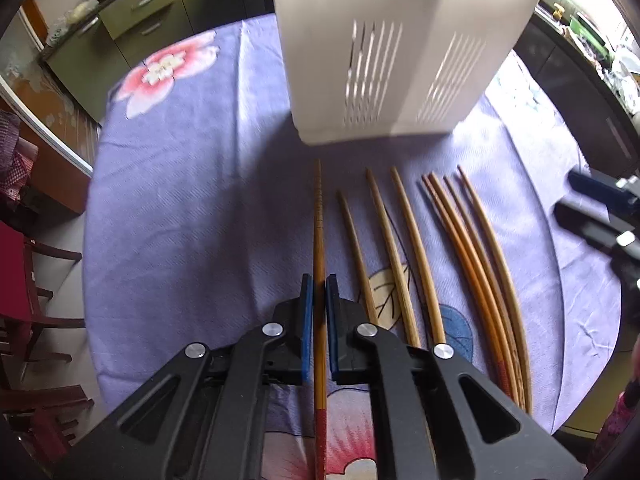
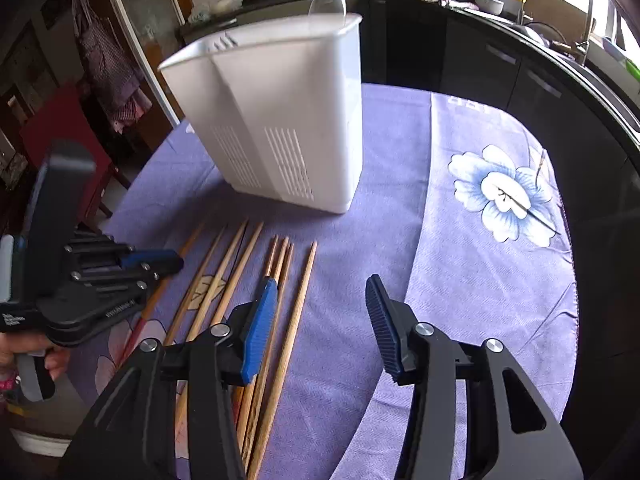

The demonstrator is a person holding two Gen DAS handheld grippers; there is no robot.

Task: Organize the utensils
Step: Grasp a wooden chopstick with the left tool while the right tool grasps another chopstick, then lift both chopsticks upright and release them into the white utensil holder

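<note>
The left hand-held gripper (image 1: 319, 292) was clenched on one chopstick (image 1: 319, 216), its blue pads pressed against the stick's sides; that stick, red-banded near its thick end, ran straight ahead from the jaws toward the white utensil holder (image 1: 400, 48). To the right of that gripper the other chopsticks (image 1: 460, 248) lay side by side on the surface (image 1: 192, 200), which was covered by a purple cloth printed with pink and blue flowers. The slotted holder stood upright on the cloth just beyond the chopstick tips.

The right hand-held gripper (image 2: 320, 320) stood released, jaws apart above the cloth, with the outermost chopstick (image 2: 298, 312) lying between them, nearer its left pad, and not pressed. The left gripper's black body, held by a hand (image 2: 24, 356), showed at its far left.

Around the surface, the room was a kitchen: dark cabinets (image 2: 500, 60) and a sink with a tap (image 2: 592, 16) ahead and to the right, a stove with pots behind the holder, green drawers (image 1: 140, 8) and red chairs (image 1: 24, 280) off to the left.
</note>
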